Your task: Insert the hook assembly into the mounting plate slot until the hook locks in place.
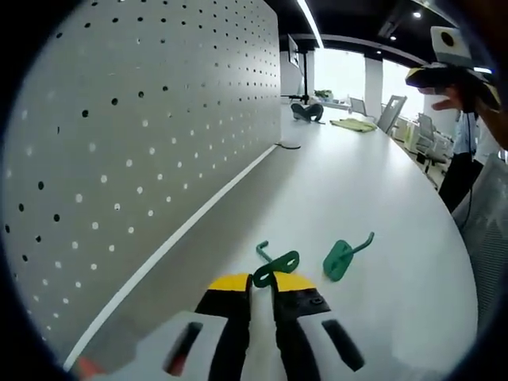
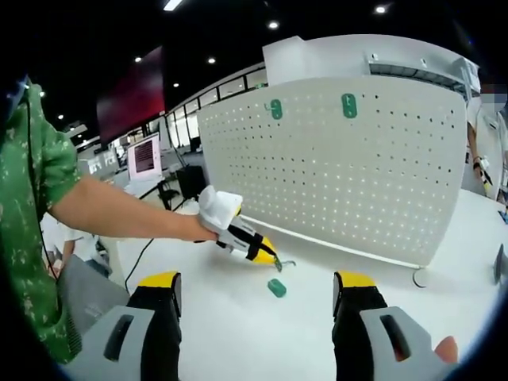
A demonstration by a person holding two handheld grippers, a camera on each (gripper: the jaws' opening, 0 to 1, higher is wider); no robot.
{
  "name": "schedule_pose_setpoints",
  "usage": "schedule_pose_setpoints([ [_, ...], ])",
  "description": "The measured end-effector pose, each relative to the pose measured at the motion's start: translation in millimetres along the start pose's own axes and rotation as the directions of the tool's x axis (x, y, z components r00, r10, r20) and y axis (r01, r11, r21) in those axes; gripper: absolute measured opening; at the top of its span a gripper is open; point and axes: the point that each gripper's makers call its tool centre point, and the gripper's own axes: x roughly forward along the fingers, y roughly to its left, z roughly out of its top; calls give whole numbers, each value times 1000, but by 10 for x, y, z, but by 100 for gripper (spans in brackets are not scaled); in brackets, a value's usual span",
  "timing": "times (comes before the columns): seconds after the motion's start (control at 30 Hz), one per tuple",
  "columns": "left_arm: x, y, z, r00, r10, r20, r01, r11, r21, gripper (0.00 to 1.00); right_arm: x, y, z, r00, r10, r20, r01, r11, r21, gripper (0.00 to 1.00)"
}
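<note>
The lower end of the green hook [image 1: 275,267] is hidden between the jaws of the left gripper [image 1: 263,287]. In the right gripper view, the two green plates [image 2: 349,105] on the pegboard [image 2: 357,175] are too small to show detail, and the pegboard's right end is cut off.

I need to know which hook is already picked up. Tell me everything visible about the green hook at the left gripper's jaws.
The green hook looks like moulded plastic: an oval plate with a thin bent prong pointing away. It lies low over the white table, pinched at its plate end by the left gripper, beside a second green hook lying free.
</note>
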Motion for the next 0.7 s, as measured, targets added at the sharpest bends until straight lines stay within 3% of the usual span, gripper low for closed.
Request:
schedule_pose_setpoints([
  [0.37, 47, -47, 29, 999, -35, 15, 35, 999, 14, 12, 8, 8, -27, 1000, 0, -7, 0, 1000, 4, 79],
  [0.7, 75, -53, 34, 1000, -29, 13, 28, 999, 26, 9, 12, -17, -27, 1000, -6, -8, 6, 1000, 5, 79],
])
